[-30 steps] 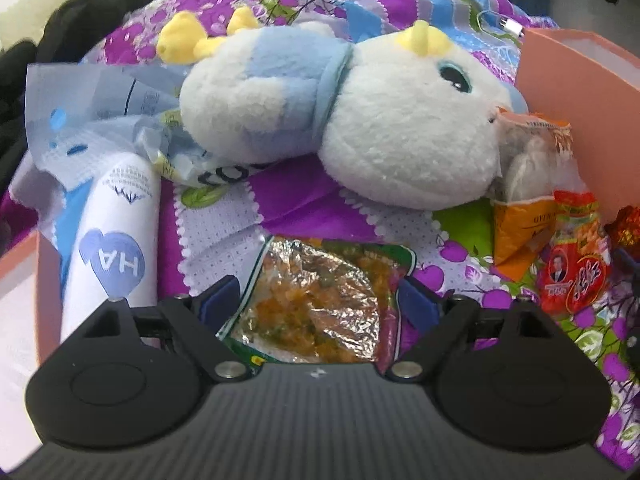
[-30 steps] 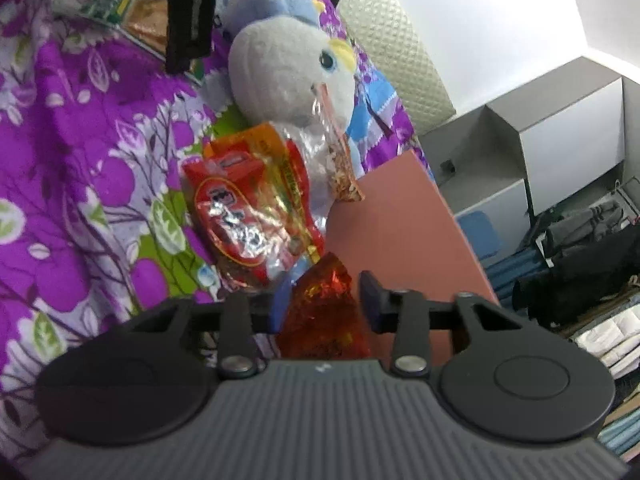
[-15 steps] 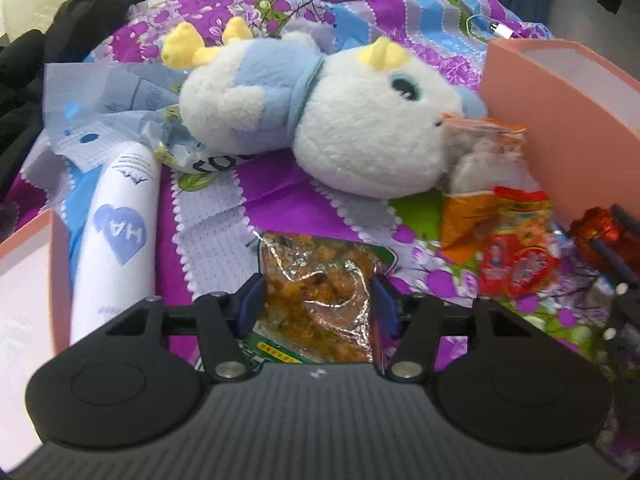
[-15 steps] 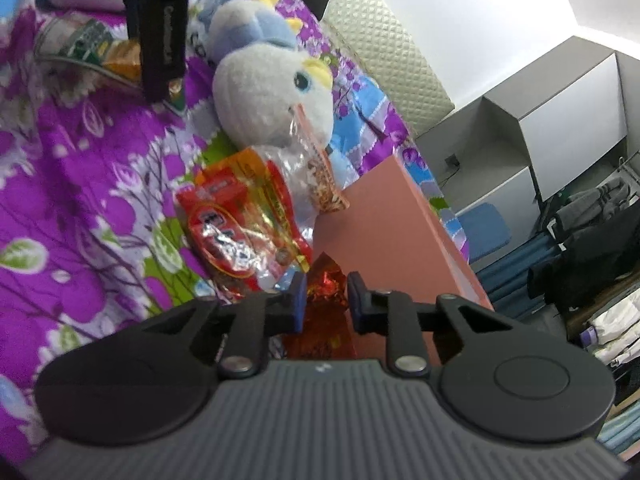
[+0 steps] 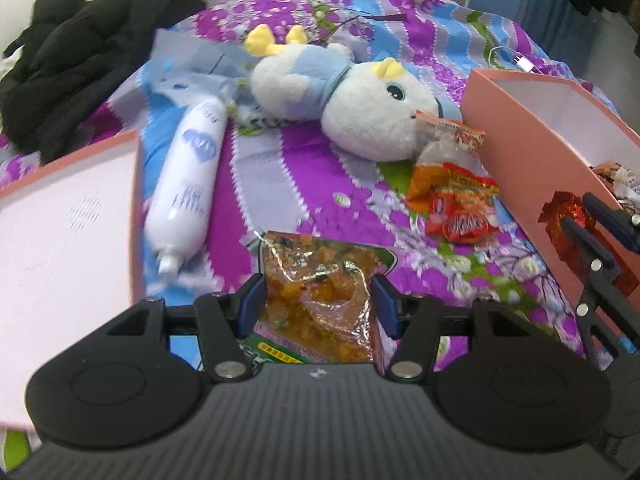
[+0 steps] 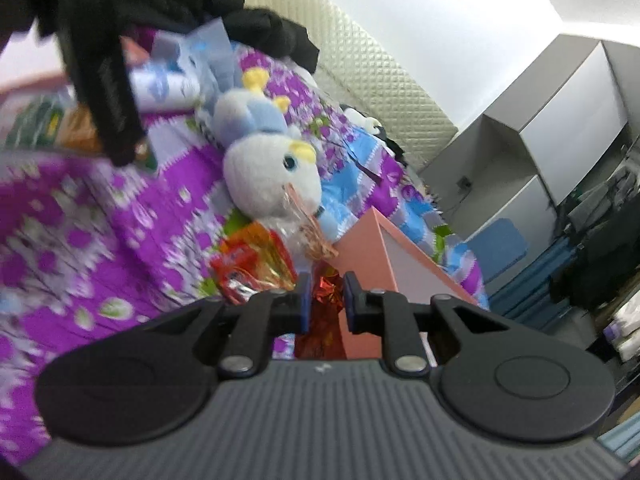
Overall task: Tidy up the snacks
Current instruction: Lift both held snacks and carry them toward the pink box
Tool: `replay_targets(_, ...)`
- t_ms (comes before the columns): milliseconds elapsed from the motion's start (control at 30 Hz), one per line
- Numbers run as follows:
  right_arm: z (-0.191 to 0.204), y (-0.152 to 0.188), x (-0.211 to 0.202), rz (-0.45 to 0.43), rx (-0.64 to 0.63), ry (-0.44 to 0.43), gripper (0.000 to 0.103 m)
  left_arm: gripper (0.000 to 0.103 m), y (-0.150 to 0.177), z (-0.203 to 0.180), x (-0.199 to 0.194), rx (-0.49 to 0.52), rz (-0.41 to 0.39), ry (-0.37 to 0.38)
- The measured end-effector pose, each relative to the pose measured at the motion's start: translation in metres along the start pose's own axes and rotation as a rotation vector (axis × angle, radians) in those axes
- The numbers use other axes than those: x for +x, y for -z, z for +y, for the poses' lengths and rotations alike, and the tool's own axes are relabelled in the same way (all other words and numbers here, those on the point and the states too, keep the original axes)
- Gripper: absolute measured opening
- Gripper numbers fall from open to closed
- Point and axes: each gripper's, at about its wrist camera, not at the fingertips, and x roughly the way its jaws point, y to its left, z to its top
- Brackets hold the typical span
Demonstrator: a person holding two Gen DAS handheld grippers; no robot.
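My left gripper (image 5: 318,306) clamped on clear snack bag (image 5: 320,300), lifted above purple bedspread (image 5: 304,168). My right gripper (image 6: 325,300), jaws just closing, pinches red foil snack (image 6: 326,292) beside pink box (image 5: 520,136). Orange-red packets (image 5: 456,196) lie between plush toy (image 5: 360,112) and box.
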Motion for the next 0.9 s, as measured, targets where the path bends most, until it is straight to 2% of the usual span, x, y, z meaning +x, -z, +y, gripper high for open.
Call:
replay_targets(167,-0.009,-0.003,-0.031,-0.018,0.065,-0.081,0.02,0.063,0.028,0.001,-0.029,-0.082,0.012,-0.012)
replay_targets(400,-0.022,-0.003,-0.058,-0.007,0.193,-0.208,0.02,0.063,0.06,-0.011,-0.067,-0.14,0.013,-0.064)
replay_targets(533,-0.032,0.002,-0.062,0.049,0.313,-0.324,0.02,0.063,0.076,-0.013,-0.077,-0.189,0.02,-0.084)
replay_targets(600,-0.037,0.007,-0.06,0.09,0.386,-0.39,0.02,0.063,0.083,-0.015,-0.076,-0.177,0.026,-0.108)
replay_targets(733,-0.04,0.024,-0.047,0.181,0.513,-0.492,0.02,0.063,0.097,-0.008,-0.066,-0.227,0.06,-0.104)
replay_targets(833,-0.038,0.038,-0.037,0.23,0.594,-0.541,0.02,0.064,0.107,-0.003,-0.056,-0.262,0.083,-0.077)
replay_targets(900,-0.036,0.045,-0.03,0.246,0.628,-0.541,0.02,0.065,0.111,-0.003,-0.05,-0.266,0.088,-0.076)
